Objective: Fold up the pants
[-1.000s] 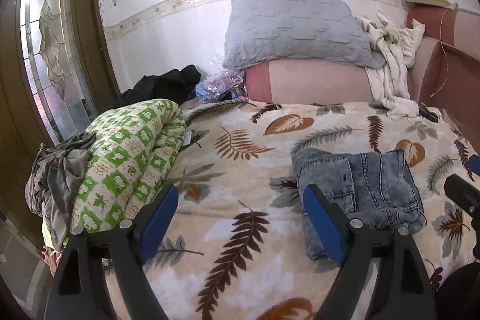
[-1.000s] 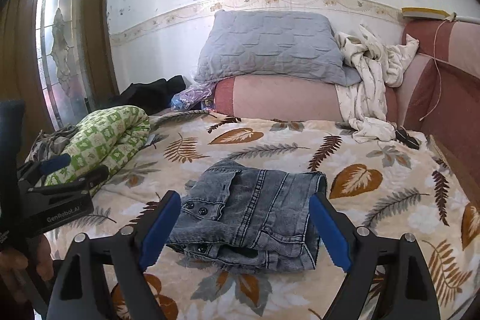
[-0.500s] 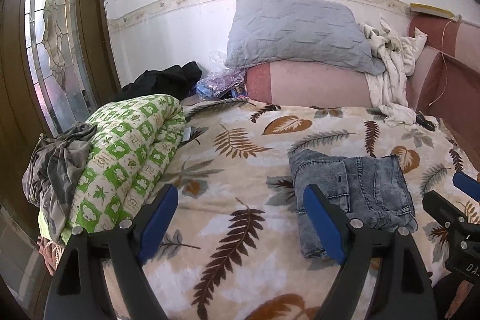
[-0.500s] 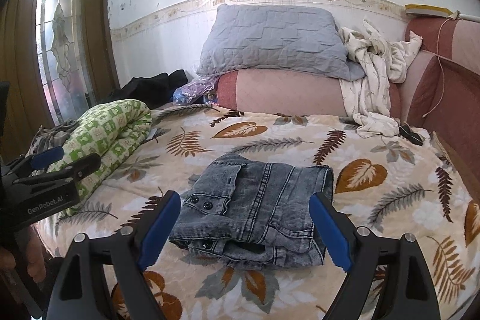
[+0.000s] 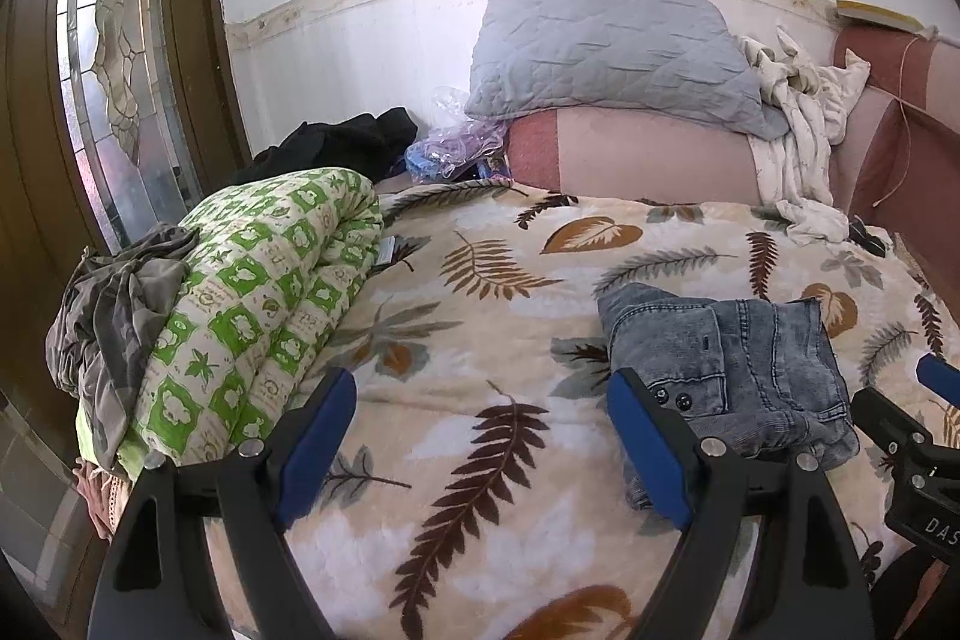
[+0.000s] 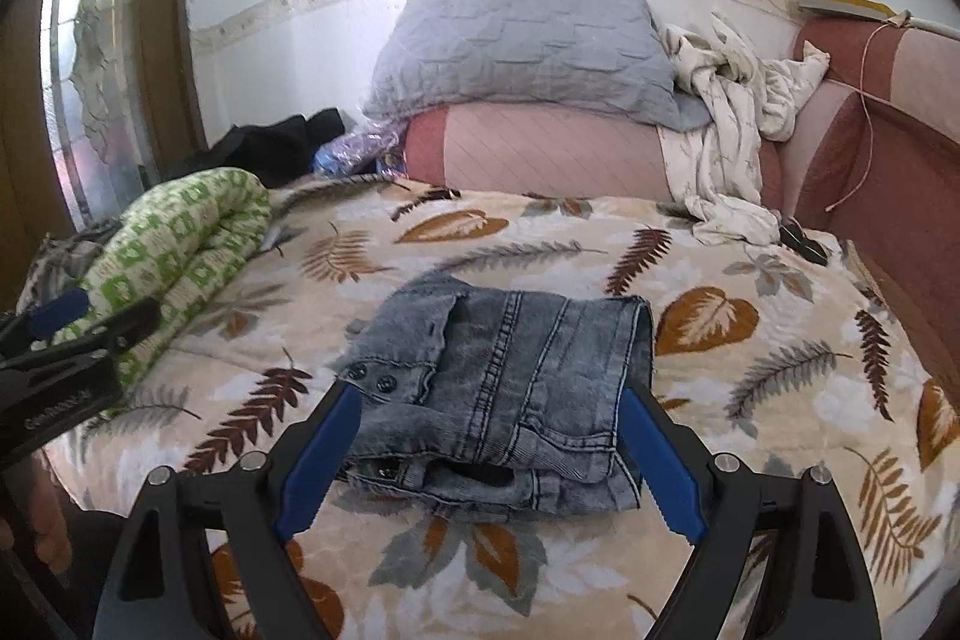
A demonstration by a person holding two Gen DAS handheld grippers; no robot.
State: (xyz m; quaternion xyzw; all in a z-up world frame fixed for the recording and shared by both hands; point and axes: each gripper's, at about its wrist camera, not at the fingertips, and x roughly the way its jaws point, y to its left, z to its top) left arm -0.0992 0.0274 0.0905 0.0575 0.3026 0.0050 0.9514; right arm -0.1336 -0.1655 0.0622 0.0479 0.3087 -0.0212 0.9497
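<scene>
The pants (image 6: 504,388) lie as a compact folded bundle on the leaf-patterned blanket (image 6: 780,340), in the lower middle of the right wrist view and at the lower right of the left one. The folding looks essentially done; at most a tidy-up is left. The right gripper (image 6: 489,460) and left gripper (image 5: 480,451) both stand wide and hold nothing.
</scene>
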